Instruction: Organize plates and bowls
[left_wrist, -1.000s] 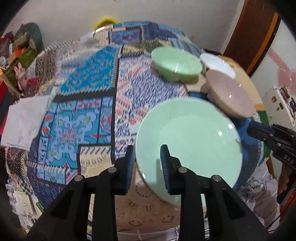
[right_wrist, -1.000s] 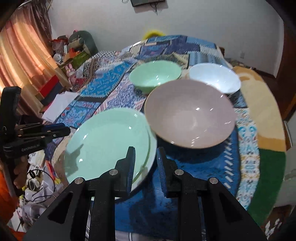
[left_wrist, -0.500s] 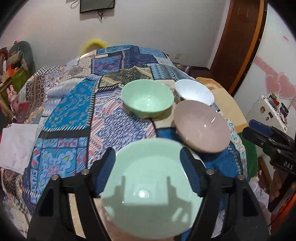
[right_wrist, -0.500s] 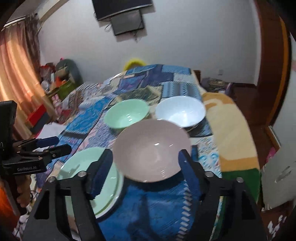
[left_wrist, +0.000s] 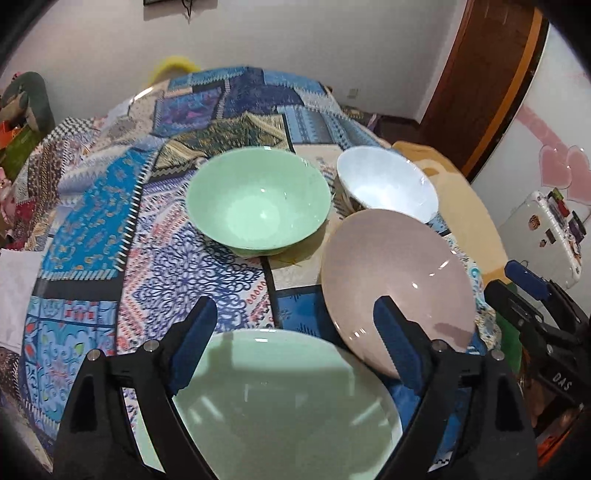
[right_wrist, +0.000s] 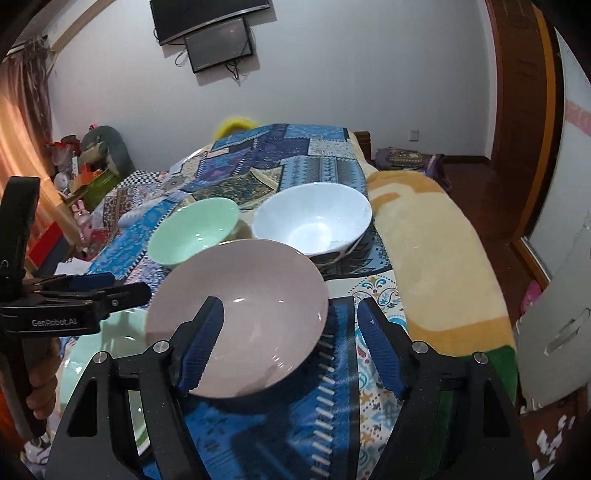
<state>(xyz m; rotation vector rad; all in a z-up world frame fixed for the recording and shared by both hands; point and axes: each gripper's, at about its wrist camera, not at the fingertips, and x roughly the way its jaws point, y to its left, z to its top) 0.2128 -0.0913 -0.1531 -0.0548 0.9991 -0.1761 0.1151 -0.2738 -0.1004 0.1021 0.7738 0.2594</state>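
We see soft, even indoor light, small glints on the pink bowl (left_wrist: 395, 273), claw shadows across the green plate (left_wrist: 280, 402), and fisheye bending with dark corners.

Nearest you, the pale green plate (left_wrist: 280, 402) lies flat on the patchwork cloth. Just right of it the pinkish plate (left_wrist: 395, 280) tilts, leaning over its edge. Farther off, green bowl (left_wrist: 258, 203) left, white bowl (left_wrist: 386, 186) right, both upright.

Bare patchwork cloth (left_wrist: 173, 254) lies left of the green bowl (left_wrist: 257, 201); pink bowl (left_wrist: 397, 291) and white bowl (left_wrist: 386, 188) crowd the right.
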